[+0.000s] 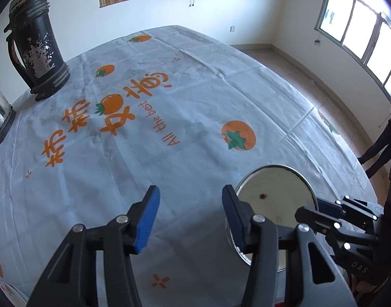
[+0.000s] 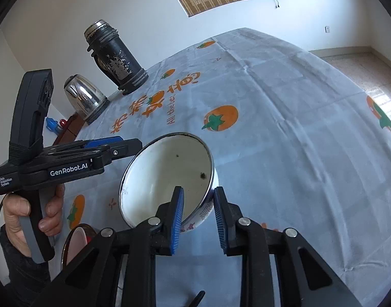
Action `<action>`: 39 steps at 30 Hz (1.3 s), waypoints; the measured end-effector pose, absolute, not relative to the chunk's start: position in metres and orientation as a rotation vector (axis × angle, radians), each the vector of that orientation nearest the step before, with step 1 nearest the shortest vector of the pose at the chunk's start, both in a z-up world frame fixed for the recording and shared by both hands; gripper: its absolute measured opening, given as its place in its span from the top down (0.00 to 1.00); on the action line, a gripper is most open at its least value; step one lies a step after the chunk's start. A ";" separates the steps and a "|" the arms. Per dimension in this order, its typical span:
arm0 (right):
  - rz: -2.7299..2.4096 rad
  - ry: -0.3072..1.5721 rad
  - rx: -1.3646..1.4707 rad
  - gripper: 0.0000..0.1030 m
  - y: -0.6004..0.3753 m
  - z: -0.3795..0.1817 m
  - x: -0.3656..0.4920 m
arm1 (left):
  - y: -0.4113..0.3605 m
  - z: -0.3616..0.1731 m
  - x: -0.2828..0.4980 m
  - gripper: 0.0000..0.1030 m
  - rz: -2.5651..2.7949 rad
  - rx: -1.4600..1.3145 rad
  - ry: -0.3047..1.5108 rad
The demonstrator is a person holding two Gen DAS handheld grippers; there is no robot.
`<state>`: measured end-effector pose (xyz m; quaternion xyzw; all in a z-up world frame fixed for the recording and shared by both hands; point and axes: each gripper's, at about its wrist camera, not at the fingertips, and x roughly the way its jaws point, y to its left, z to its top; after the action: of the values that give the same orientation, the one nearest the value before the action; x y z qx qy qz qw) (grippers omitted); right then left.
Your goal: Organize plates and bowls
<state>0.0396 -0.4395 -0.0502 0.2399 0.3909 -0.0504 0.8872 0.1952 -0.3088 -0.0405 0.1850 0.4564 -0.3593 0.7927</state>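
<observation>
Straddling the near rim of the white enamel bowl (image 2: pixel 167 176), the right gripper (image 2: pixel 198 215) is sitting with one blue pad inside the bowl and the other outside its wall; the jaws are standing narrowly apart, and a gap is showing between the outer pad and the wall, so the grip does not look closed yet. The bowl is resting on the tablecloth (image 2: pixel 285 133) near the front edge of the table, seemingly tipped a little, its inside showing a couple of dark specks. The left gripper (image 1: pixel 189 216) is hovering just left of the bowl (image 1: pixel 274 199) with its jaws wide and nothing between them, pointing out over the bare cloth. A second dish with a dark rim and pale pink inside (image 2: pixel 76 240) is lying at the front edge below the left hand (image 2: pixel 29 220), partly hidden. A black flask (image 2: pixel 116 56) and a shiny kettle (image 2: pixel 84 97) are standing well apart at the far left. By the look of it, the step in hand is taking hold of the bowl; the next move is likely calling for squeezing on the rim firmly enough that the smooth enamel does not slip, then lifting it toward the other dish.
</observation>
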 end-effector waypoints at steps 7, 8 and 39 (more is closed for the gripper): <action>-0.108 0.816 0.480 0.83 -0.441 -0.048 0.044 | -0.300 -0.029 0.197 0.51 -0.807 0.347 0.975; -0.110 0.817 0.475 0.83 -0.440 -0.048 0.045 | -0.301 -0.029 0.195 0.51 -0.817 0.355 0.978; -0.107 0.883 0.328 0.83 -0.433 -0.039 0.060 | -0.301 -0.042 0.197 0.49 -0.779 0.337 1.011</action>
<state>0.0596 -0.4331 -0.0394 0.1579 0.4251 -0.0514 0.8898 0.1966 -0.3012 -0.0419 0.1564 0.4697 -0.3616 0.7900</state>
